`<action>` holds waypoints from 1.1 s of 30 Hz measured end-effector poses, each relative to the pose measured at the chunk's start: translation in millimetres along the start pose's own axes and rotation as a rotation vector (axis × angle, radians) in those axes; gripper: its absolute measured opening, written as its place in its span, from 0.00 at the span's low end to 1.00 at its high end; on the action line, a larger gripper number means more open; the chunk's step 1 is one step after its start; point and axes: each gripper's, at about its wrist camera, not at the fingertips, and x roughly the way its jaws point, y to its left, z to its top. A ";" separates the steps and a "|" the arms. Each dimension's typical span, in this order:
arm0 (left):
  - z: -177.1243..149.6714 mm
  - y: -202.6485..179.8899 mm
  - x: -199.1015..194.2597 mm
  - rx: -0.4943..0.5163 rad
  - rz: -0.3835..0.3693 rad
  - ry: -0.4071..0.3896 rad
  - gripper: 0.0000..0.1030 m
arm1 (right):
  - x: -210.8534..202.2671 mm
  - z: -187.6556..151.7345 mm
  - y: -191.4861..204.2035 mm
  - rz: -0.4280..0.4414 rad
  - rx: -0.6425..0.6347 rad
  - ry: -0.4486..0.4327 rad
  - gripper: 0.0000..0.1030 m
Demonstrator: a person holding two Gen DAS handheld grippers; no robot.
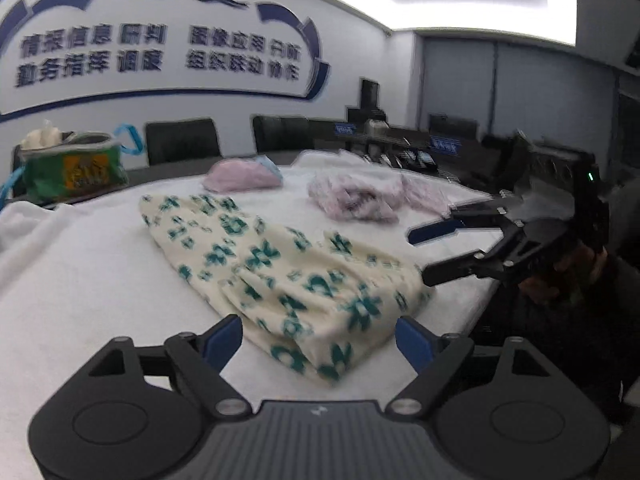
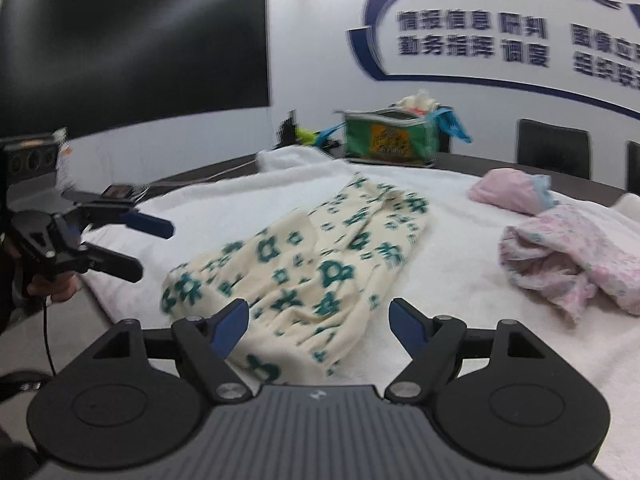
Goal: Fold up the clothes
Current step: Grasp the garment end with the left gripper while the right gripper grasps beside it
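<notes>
The long surface [image 2: 240, 208], draped in a white towel-like cover, fills the middle of the room, and the cream garment with teal flower prints [image 2: 320, 264] lies rumpled across it, its near end just ahead of both tools. Behind it the white wall carries large blue Chinese lettering [image 1: 160, 52] inside a sweeping blue outline, too blurred for me to read with confidence. A pink patterned garment [image 2: 572, 260] is heaped to the right of the cream one, with a smaller pink bundle [image 2: 512, 192] past it. A green bag [image 2: 388, 136] with a yellow panel sits at the far edge; its print is unreadable. The left hand-held gripper [image 1: 318, 336] tilts down over the garment's near corner, jaws spread wide, nothing between them. The right hand-held gripper [image 2: 318, 324] points down likewise, jaws wide and gripping nothing, a person's hand [image 1: 560, 276] wrapped round its handle.
</notes>
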 end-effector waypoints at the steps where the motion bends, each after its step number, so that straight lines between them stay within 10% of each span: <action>1: 0.0 -0.3 3.1 -0.001 -0.005 0.009 0.79 | 1.4 -2.1 3.0 0.007 -0.025 0.009 0.76; 7: -1.2 0.4 22.1 0.007 0.015 0.079 0.48 | 3.7 -17.0 7.8 0.024 -0.102 0.047 0.73; 17: 5.5 1.0 29.8 0.075 -0.040 0.153 0.08 | 12.7 -19.2 6.6 0.107 -0.141 0.042 0.10; 22: 7.5 -2.7 17.3 0.187 -0.006 0.134 0.16 | 1.6 -8.2 7.3 0.133 -0.170 0.067 0.12; 26: -1.1 -11.6 7.2 0.331 0.028 0.092 0.56 | -9.2 -6.8 12.0 0.055 -0.253 0.030 0.50; 33: 5.2 -22.1 17.6 0.463 -0.024 -0.010 0.61 | 9.7 -11.6 29.8 0.114 -0.428 0.020 0.51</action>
